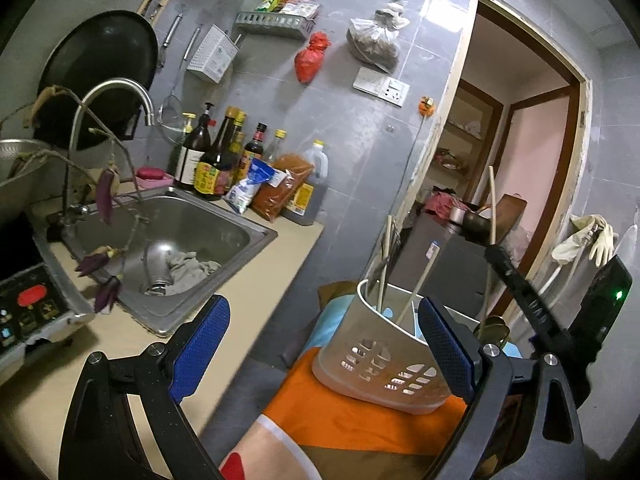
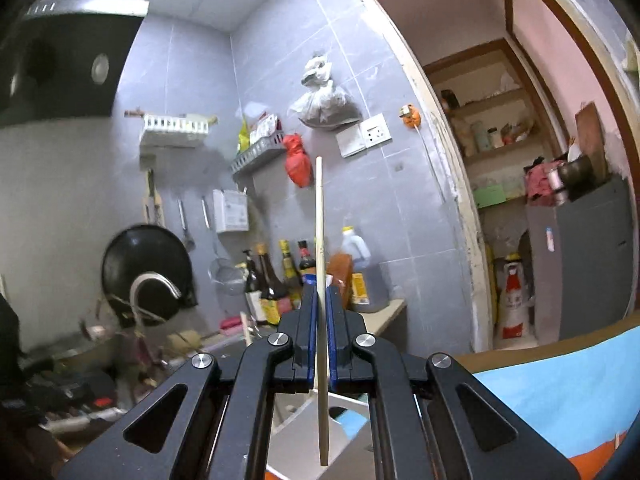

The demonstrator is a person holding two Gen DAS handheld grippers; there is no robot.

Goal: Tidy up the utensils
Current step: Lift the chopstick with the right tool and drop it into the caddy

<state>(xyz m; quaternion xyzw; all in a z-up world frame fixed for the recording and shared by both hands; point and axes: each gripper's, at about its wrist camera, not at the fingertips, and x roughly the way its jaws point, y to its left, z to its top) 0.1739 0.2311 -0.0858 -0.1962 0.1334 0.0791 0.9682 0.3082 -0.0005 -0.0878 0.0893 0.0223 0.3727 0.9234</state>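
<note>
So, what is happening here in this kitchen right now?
A person is sorting utensils with two handheld grippers. The right gripper is shut on a single wooden chopstick, held upright. The left gripper is open, its blue pads either side of a white perforated utensil holder without pressing it. The holder stands on an orange cloth and already contains a few chopsticks.

The right tool [image 2: 320,320] is clamped on a pale chopstick [image 2: 319,216] that stands upright between its blue pads [image 2: 331,312]. Behind, bottles [image 2: 276,276] line the counter [image 2: 386,314] under a gray tiled wall [image 2: 192,92].
</note>
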